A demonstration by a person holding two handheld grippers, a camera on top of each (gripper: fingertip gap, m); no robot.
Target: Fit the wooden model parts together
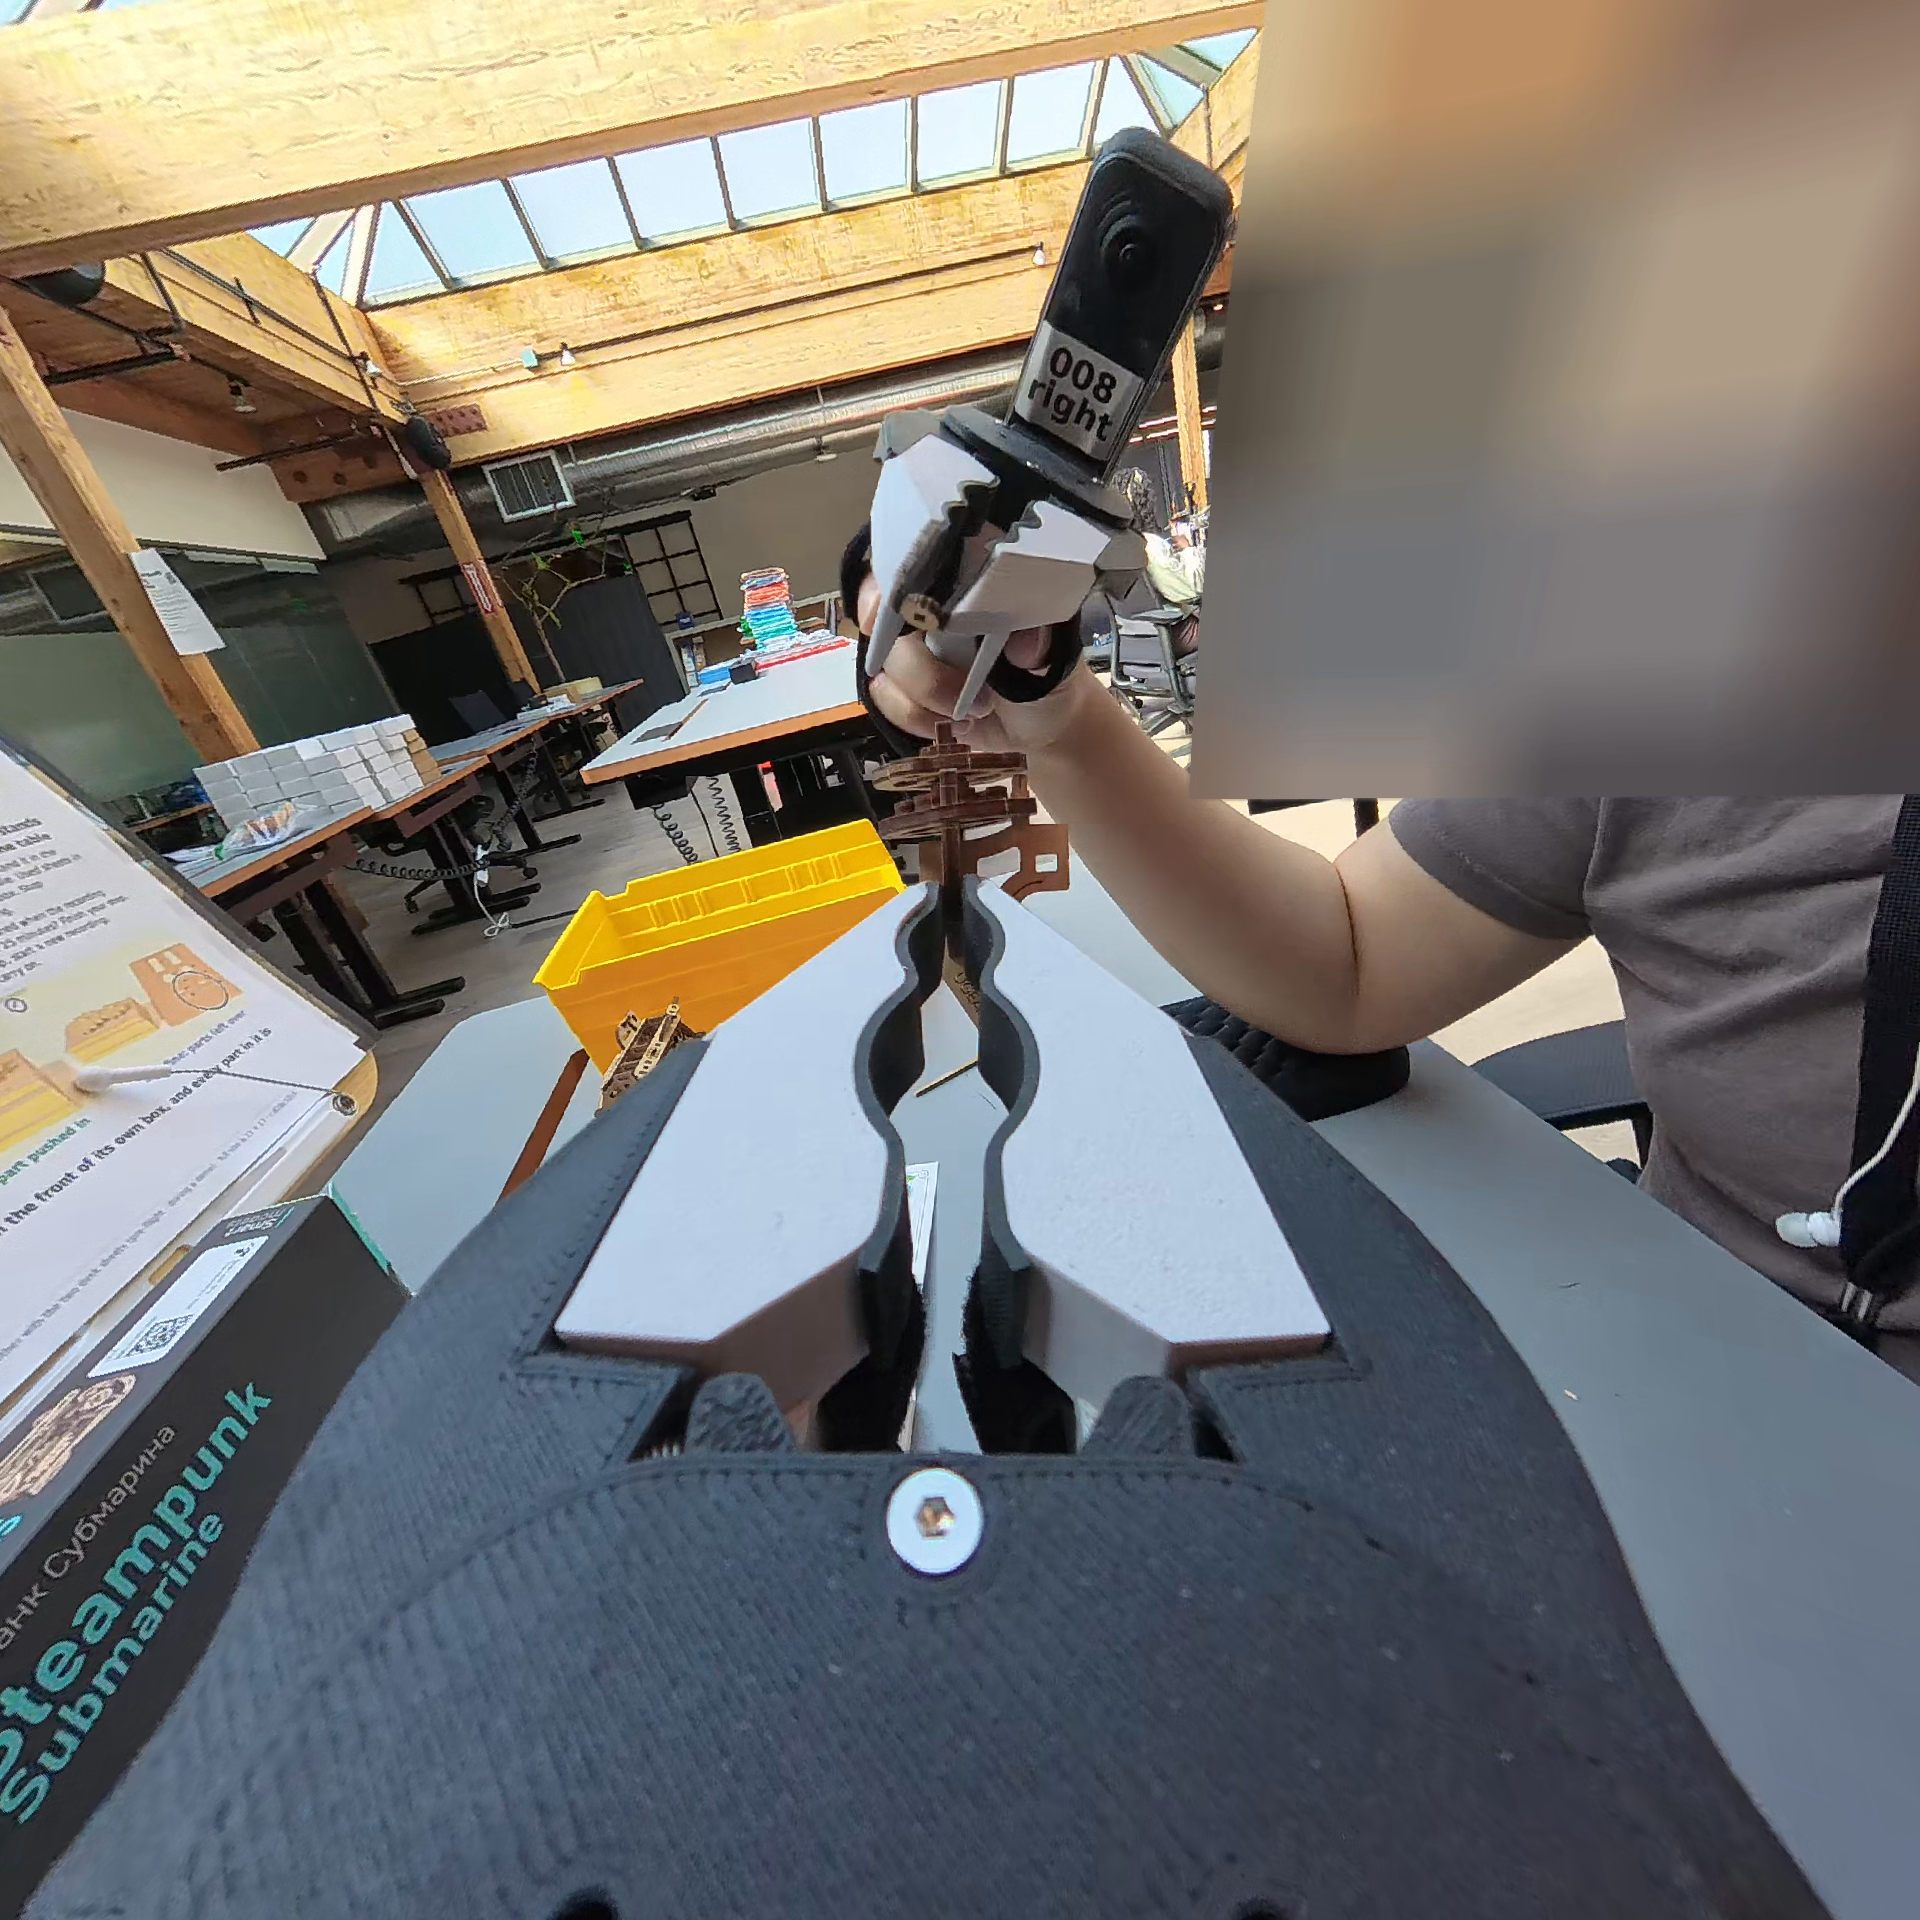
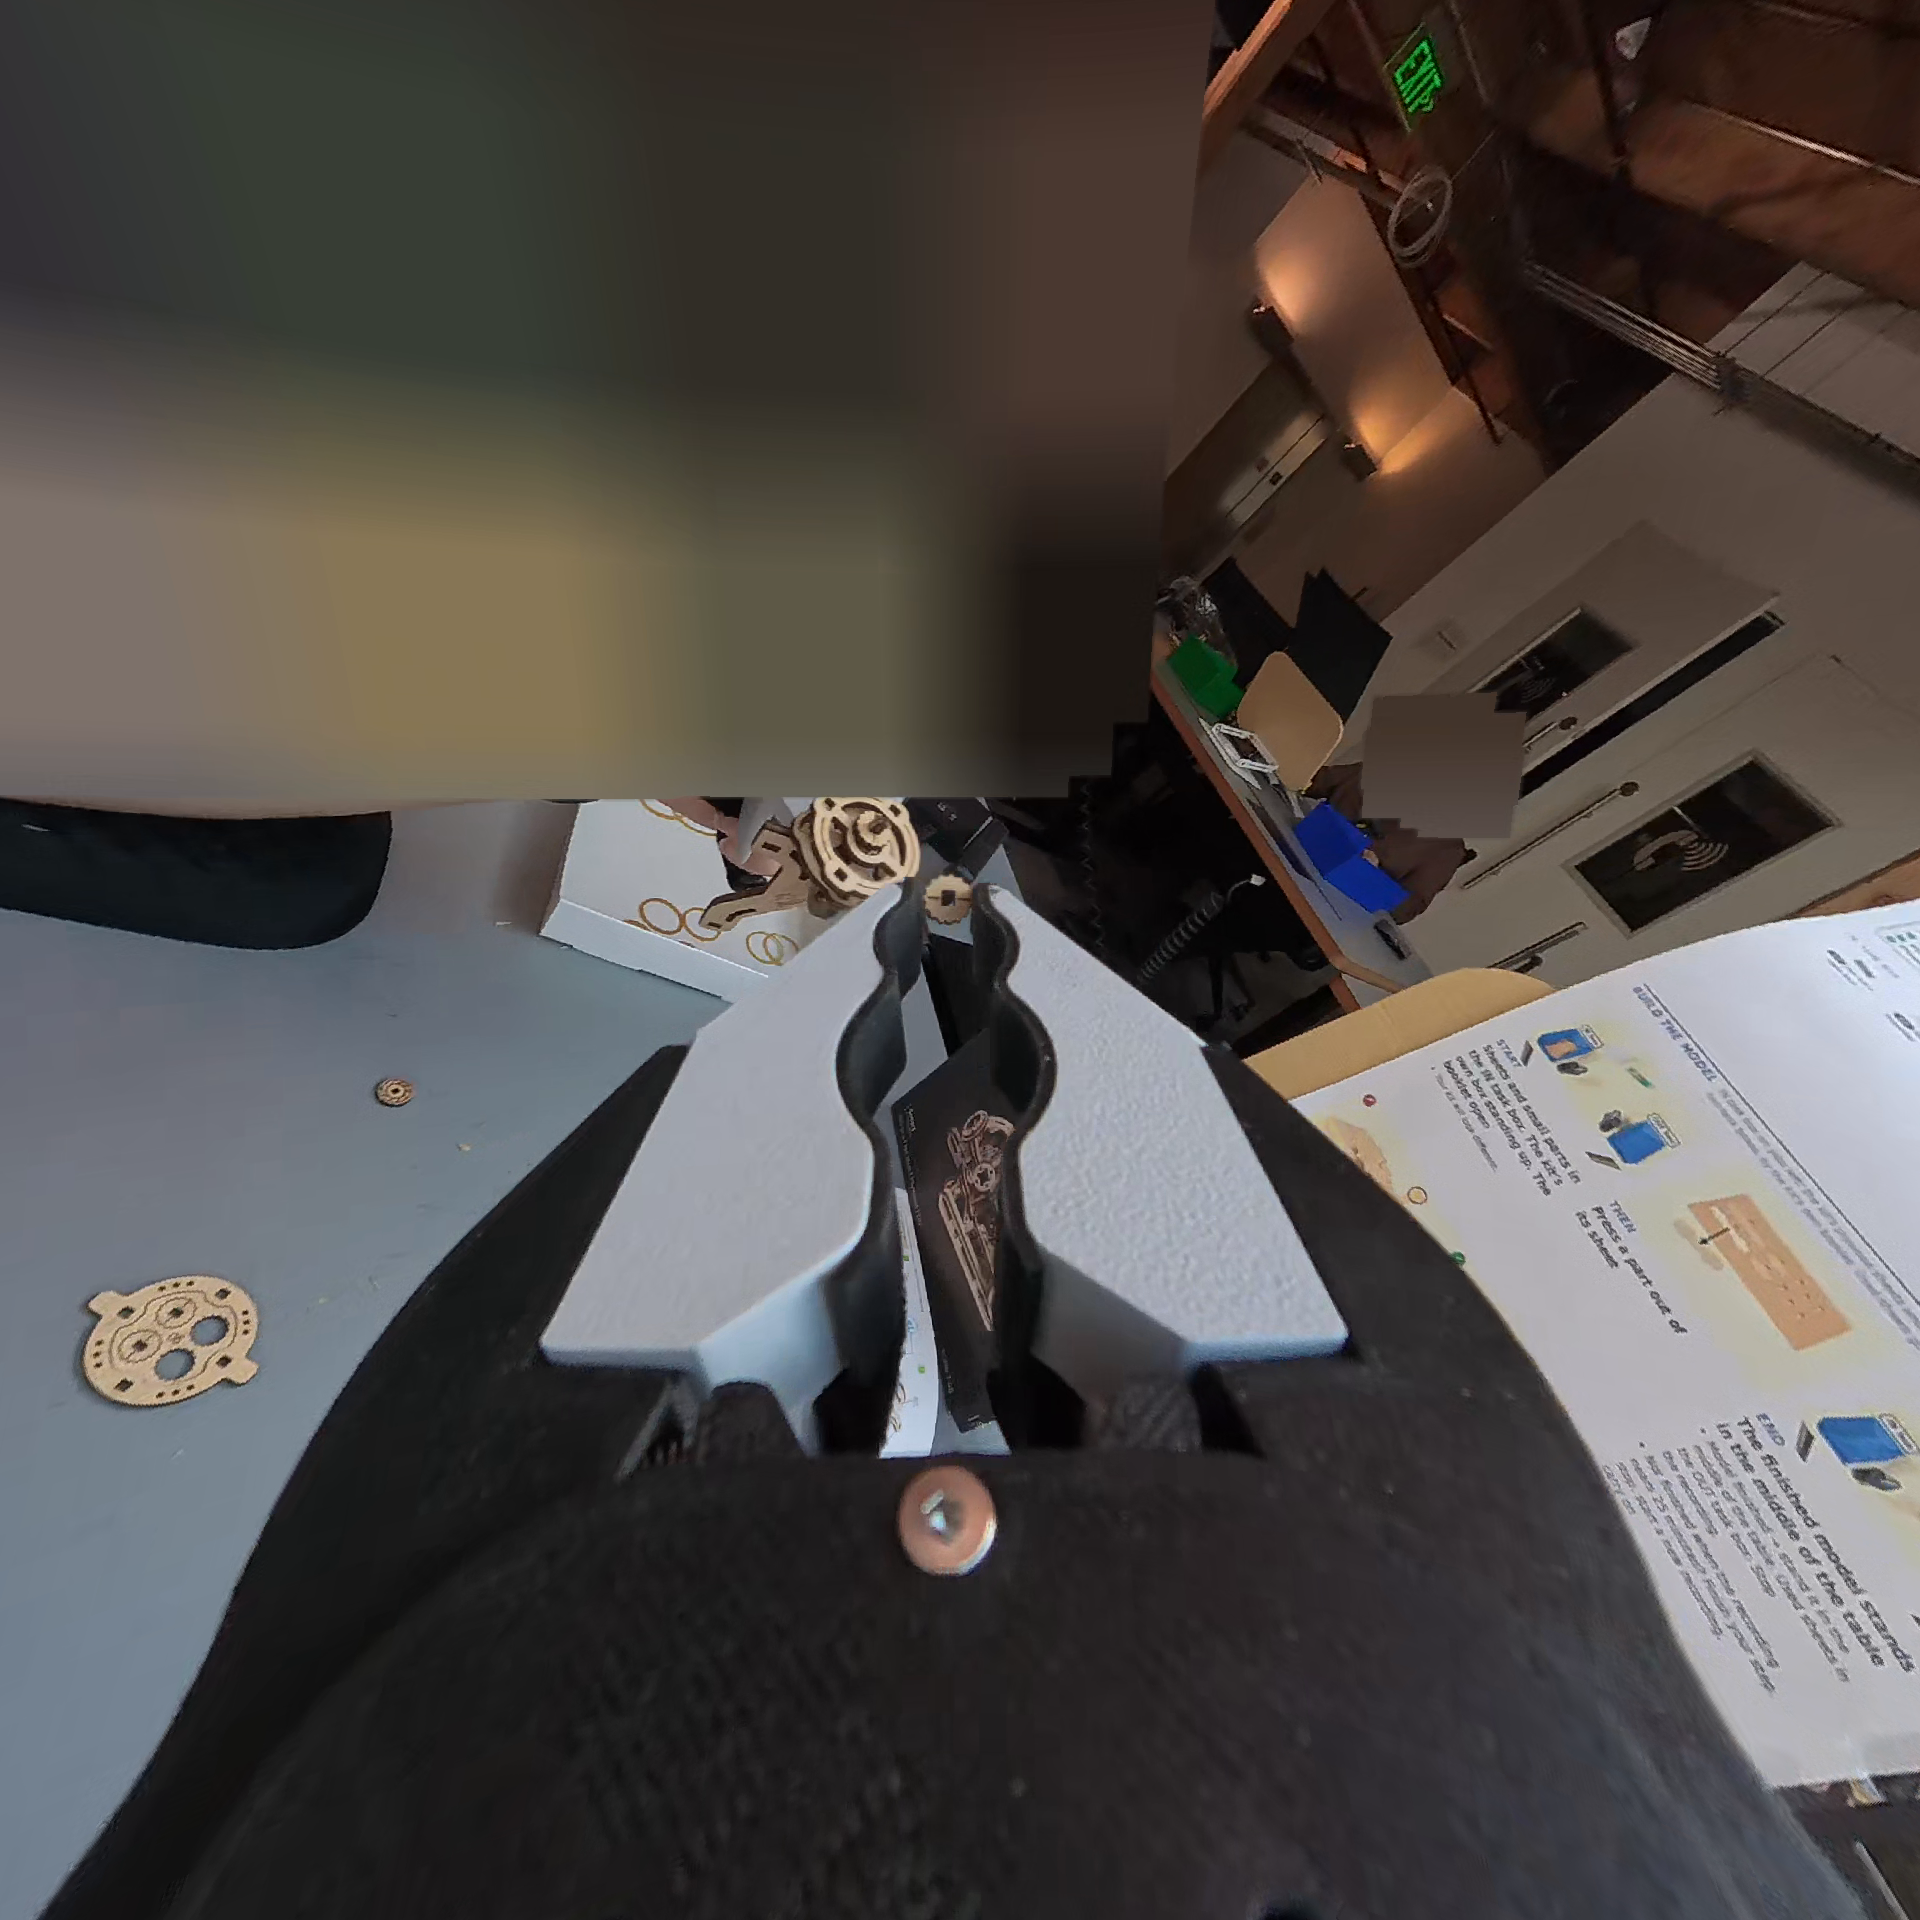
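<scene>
Grey table [image 2: 260,1039]: left claw [image 1: 956,894] clamps assembly [image 1: 951,790]; right claw [image 2: 948,899] pinches gear [image 2: 945,900].

Grey T-shirt [image 1: 1714,997] — black strap [image 1: 1886,1039].

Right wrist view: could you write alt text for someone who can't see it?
A grey-and-black claw pinches a small toothed wooden gear just short of a round wooden gear assembly. A flat perforated wooden plate lies on the grey table.
</scene>
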